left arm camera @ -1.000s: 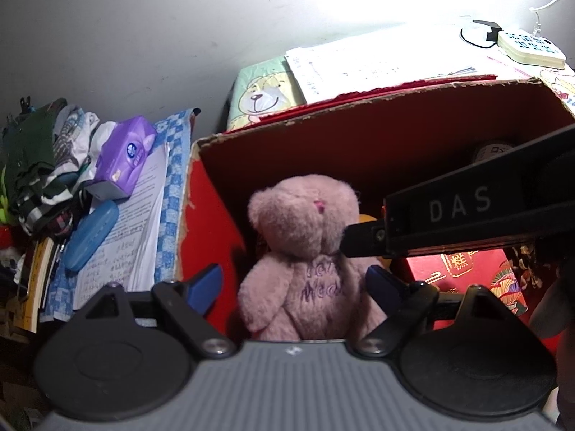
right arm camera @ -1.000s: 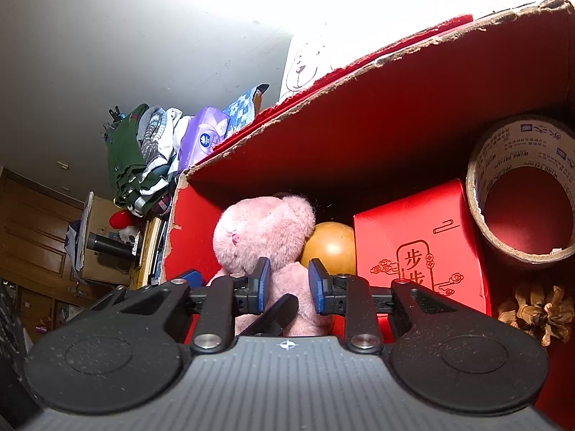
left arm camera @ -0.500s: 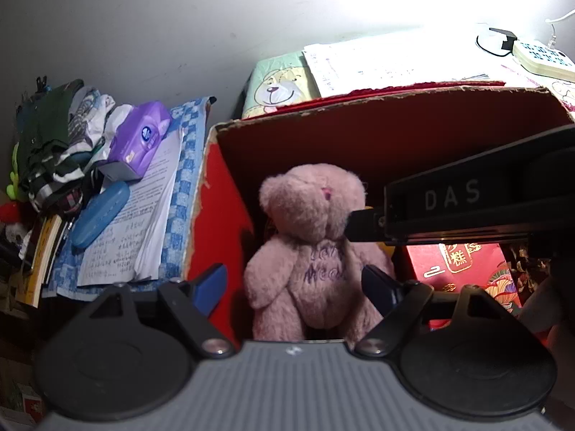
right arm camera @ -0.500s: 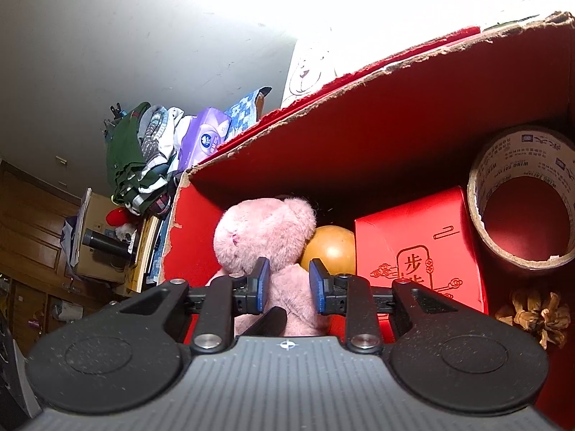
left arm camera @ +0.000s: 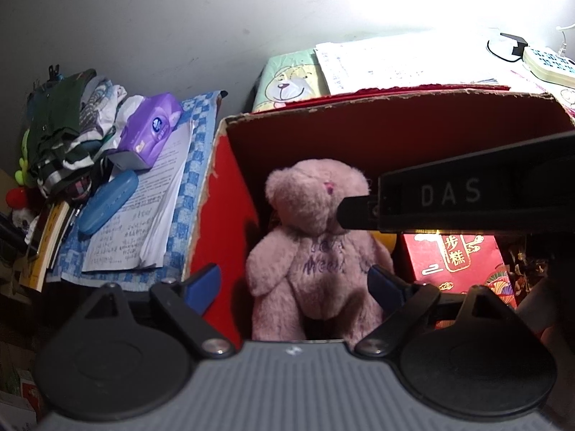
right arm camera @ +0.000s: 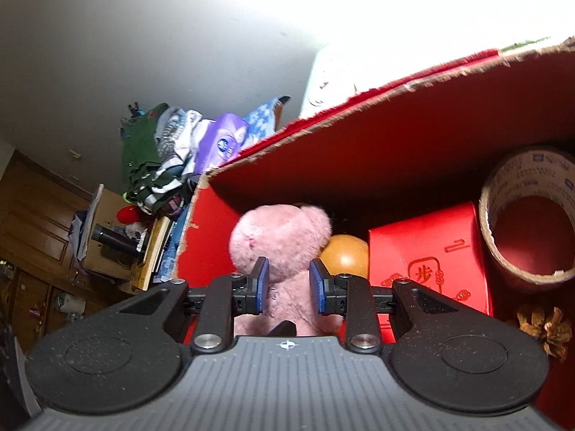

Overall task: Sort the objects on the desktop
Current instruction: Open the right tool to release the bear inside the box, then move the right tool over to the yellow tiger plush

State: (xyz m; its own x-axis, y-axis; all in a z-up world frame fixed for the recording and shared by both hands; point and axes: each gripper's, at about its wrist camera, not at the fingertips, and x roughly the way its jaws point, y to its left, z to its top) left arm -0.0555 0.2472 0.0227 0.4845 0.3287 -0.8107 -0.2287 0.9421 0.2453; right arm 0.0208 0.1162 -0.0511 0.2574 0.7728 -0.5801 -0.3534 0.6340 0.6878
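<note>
While your left gripper [left arm camera: 293,285] stands wide apart around the pink bear [left arm camera: 316,248] in the red box [left arm camera: 395,122], your narrowly parted right gripper [right arm camera: 286,284] could topple it.

A lived-in home, likely a bedroom or study corner. Left of the red cardboard box [left arm camera: 212,215] lie handwritten papers [left arm camera: 143,215], a purple tissue pack [left arm camera: 149,131] and heaped clothes [left arm camera: 64,133]. Behind the box sits a bear-print cushion [left arm camera: 287,82]. Wooden cabinet doors [right arm camera: 32,222] stand further left.
</note>
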